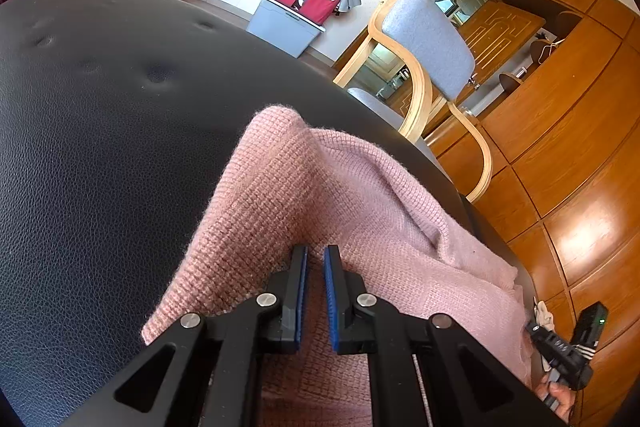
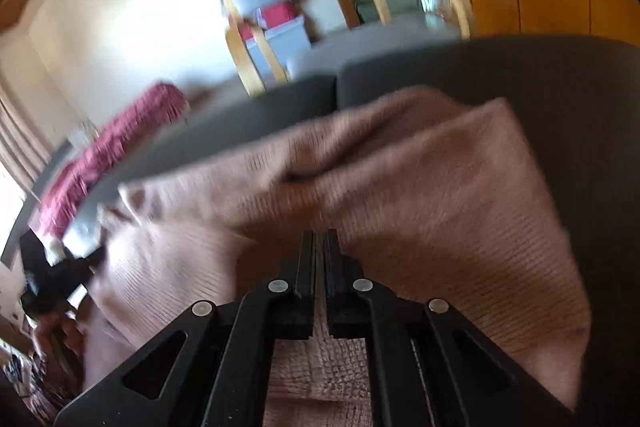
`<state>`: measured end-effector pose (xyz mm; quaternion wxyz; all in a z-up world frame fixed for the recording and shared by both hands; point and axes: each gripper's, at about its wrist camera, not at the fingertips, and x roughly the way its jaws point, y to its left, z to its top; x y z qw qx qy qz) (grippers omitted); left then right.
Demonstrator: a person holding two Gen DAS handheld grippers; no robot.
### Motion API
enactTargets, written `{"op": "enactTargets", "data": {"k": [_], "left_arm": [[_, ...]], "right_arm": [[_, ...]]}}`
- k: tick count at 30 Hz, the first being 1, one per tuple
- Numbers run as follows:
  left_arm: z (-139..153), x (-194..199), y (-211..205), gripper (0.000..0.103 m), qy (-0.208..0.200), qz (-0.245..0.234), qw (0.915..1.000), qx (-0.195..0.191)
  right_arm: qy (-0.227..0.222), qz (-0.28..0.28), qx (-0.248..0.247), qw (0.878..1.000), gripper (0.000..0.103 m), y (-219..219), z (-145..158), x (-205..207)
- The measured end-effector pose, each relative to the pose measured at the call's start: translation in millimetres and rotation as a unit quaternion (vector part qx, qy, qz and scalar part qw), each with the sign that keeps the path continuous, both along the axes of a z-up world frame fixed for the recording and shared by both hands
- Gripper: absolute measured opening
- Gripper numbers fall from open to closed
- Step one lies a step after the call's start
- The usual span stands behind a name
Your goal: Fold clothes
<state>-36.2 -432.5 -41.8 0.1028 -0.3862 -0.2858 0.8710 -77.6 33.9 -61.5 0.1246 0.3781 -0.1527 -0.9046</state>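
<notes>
Here both grippers, left (image 1: pixel 315 255) and right (image 2: pixel 320 239), pinch the pink sweater (image 1: pixel 360 187), fingers nearly closed.

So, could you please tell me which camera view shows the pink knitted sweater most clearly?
The left wrist view: the pink knitted sweater is sharp there, its weave and raised fold plain on the black leather surface. The right wrist view shows more of its spread, but motion-blurred.

We see the sweater (image 1: pixel 360 195) lying on the cushioned seat (image 1: pixel 100 147), near its edge; behind it, seemingly apart, a chair (image 1: pixel 428 43)
</notes>
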Motion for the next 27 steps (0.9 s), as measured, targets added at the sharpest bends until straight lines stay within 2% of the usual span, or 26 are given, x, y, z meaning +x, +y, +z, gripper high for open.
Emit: {"op": "enactTargets", "data": {"k": [2, 4, 7, 10, 15, 17, 20, 22, 25, 27], "left_arm": [[0.3, 1.2, 0.0, 0.008, 0.0, 0.0, 1.0, 0.0], [0.8, 4.0, 0.7, 0.008, 0.001, 0.001, 1.0, -0.001], [0.5, 3.7, 1.6, 0.008, 0.001, 0.001, 1.0, 0.0], [-0.2, 1.7, 1.6, 0.008, 0.001, 0.0, 1.0, 0.0], [0.4, 2.2, 2.1, 0.008, 0.001, 0.0, 1.0, 0.0], [1.6, 4.7, 2.3, 0.008, 0.001, 0.001, 1.0, -0.001], [7.6, 7.1, 6.3, 0.008, 0.008, 0.001, 0.9999, -0.011], [12.1, 8.8, 9.4, 0.016, 0.014, 0.001, 0.9997, -0.018], [23.4, 18.8, 50.7, 0.019, 0.038, -0.064, 0.9964, -0.039], [31.4, 26.3, 82.4, 0.019, 0.056, -0.115, 0.9903, -0.054]], "right_arm": [[0.005, 0.016, -0.01, 1.0, 0.005, -2.6, 5.0, -3.8], [-0.009, 0.032, -0.02, 0.999, 0.005, -5.9, 1.0, -16.8], [-0.03, 0.032, 0.001, 0.999, 0.005, -6.3, -12.6, -33.7], [-0.051, 0.017, -0.054, 0.997, 0.001, 13.4, -28.0, -48.8], [-0.035, -0.045, -0.077, 0.995, 0.0, 44.2, -28.8, -47.0], [-0.032, -0.052, -0.087, 0.994, 0.005, 50.3, -24.9, -44.4], [-0.001, -0.063, -0.076, 0.995, 0.005, 61.5, -9.4, -35.5], [0.004, -0.064, -0.065, 0.996, 0.005, 68.0, -2.7, -35.8], [-0.016, -0.048, -0.038, 0.998, 0.005, 69.2, -3.5, -45.3], [-0.035, -0.027, -0.018, 0.999, 0.005, 66.6, -9.2, -53.9]]}}
